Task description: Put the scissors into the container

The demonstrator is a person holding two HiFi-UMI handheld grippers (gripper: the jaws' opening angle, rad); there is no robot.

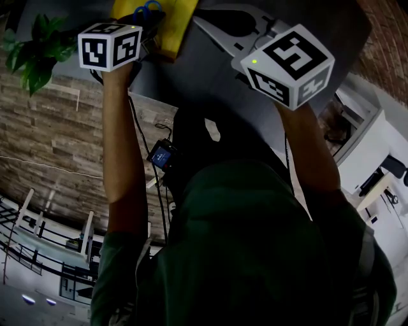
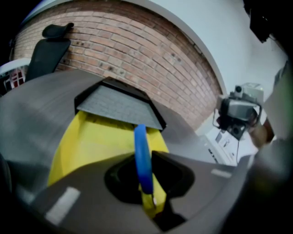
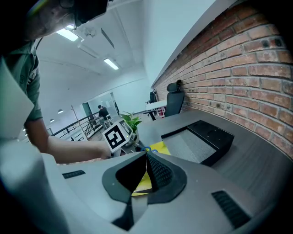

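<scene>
The scissors (image 2: 143, 157) have a blue ring handle and a yellow part lower down. They stand edge-on between the jaws of my left gripper (image 2: 145, 161), which is shut on them. They hang over the yellow container (image 2: 91, 146), which lies on the dark grey table. In the head view the blue handle (image 1: 148, 9) shows above the yellow container (image 1: 171, 25) at the top edge, just past the left marker cube (image 1: 109, 46). My right gripper (image 3: 147, 156) is shut with nothing in it and hovers to the right of the container (image 3: 158, 147).
A black tray with a grey lining (image 3: 201, 141) lies just beyond the container, toward the brick wall (image 3: 238, 77). A potted plant (image 1: 32, 54) stands at the table's left end. An office chair (image 3: 174, 98) sits at the far end.
</scene>
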